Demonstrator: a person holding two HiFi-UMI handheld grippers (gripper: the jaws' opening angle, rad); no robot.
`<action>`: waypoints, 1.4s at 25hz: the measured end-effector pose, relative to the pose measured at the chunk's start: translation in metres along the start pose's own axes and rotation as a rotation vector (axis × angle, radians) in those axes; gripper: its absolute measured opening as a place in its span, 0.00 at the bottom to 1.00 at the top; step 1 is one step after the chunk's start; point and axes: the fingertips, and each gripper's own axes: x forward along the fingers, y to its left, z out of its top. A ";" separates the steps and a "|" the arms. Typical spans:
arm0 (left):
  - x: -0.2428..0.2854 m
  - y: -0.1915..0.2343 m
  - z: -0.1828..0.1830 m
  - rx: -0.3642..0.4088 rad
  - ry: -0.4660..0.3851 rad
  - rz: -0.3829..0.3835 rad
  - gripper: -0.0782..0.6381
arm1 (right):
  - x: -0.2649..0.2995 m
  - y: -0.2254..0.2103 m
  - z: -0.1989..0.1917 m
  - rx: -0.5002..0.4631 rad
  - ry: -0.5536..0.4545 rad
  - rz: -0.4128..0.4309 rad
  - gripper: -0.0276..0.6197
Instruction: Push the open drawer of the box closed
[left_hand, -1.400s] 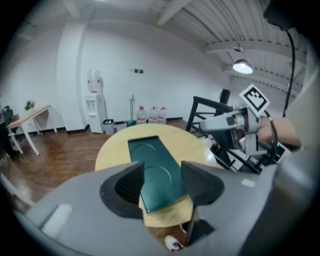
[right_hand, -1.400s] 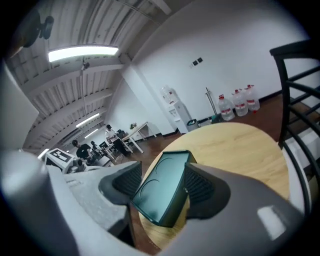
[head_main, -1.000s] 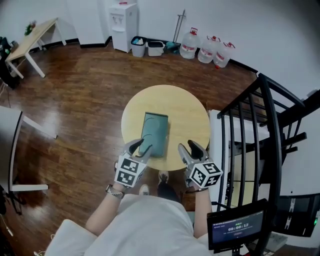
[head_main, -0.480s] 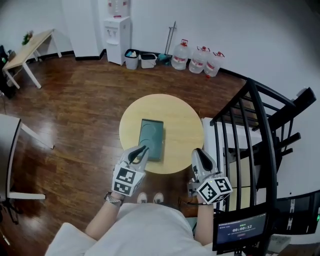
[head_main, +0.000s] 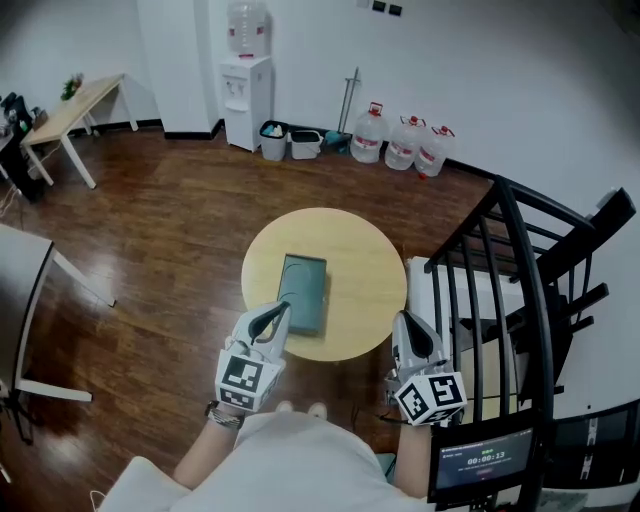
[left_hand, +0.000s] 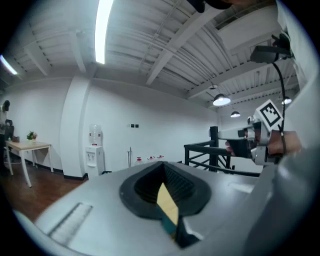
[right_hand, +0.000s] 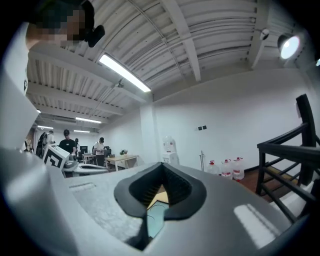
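A flat dark green box (head_main: 303, 293) lies on the round yellow table (head_main: 360, 260); no drawer shows sticking out of it from above. My left gripper (head_main: 280, 311) hovers at the table's near edge, just short of the box's near end, jaws shut and empty. My right gripper (head_main: 406, 322) hangs off the table's near right rim, also shut on nothing. In the left gripper view, the shut left gripper (left_hand: 163, 169) leaves only a slit with a sliver of table (left_hand: 167, 202). In the right gripper view, the shut right gripper (right_hand: 161, 171) shows a strip of the box (right_hand: 155, 220).
A black stair railing (head_main: 500, 270) stands close on the right. A water dispenser (head_main: 245, 70), bins (head_main: 290, 143) and water jugs (head_main: 405, 145) line the far wall. A wooden desk (head_main: 65, 110) is at far left. A small screen (head_main: 480, 462) sits near my right hand.
Both grippers have gone from open to shut. The left one came off the box's near end, and both drew back toward the person and the table's near edge.
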 end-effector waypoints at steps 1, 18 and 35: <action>-0.003 -0.002 0.002 0.019 -0.013 -0.003 0.12 | 0.001 0.003 0.002 -0.026 0.002 0.005 0.05; -0.035 -0.008 -0.038 0.054 0.042 -0.037 0.12 | -0.033 0.035 -0.034 -0.048 0.098 -0.018 0.05; -0.137 -0.076 -0.030 0.078 0.008 0.029 0.12 | -0.135 0.088 -0.033 -0.063 0.046 0.049 0.05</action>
